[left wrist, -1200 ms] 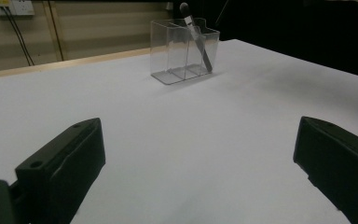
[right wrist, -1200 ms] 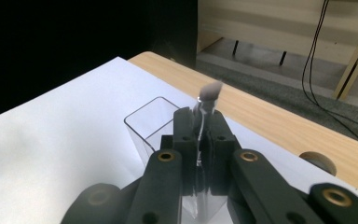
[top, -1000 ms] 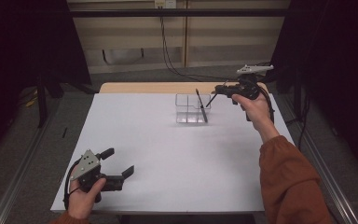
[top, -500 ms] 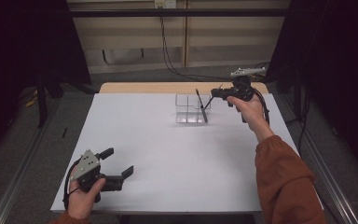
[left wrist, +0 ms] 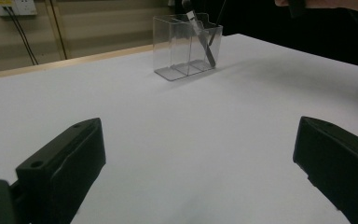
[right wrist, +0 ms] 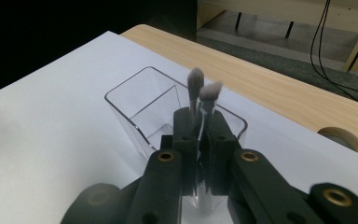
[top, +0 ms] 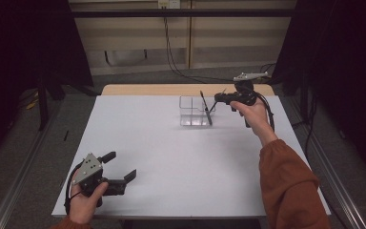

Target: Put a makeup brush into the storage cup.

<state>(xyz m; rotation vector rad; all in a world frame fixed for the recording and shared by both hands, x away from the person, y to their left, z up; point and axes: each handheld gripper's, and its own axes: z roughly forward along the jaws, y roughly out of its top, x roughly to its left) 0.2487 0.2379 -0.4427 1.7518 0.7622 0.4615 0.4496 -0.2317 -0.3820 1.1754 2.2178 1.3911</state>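
Two makeup brushes are in play: one brush already leans inside the clear organizer near the far edge of the counter, bristles up. The right gripper, jaws clamped on the second brush, holds it over the organizer's end compartment, its long axis steeply tilted, bristles up. Lowering and release seem left. The left gripper rests spread wide near the counter's near-left corner.
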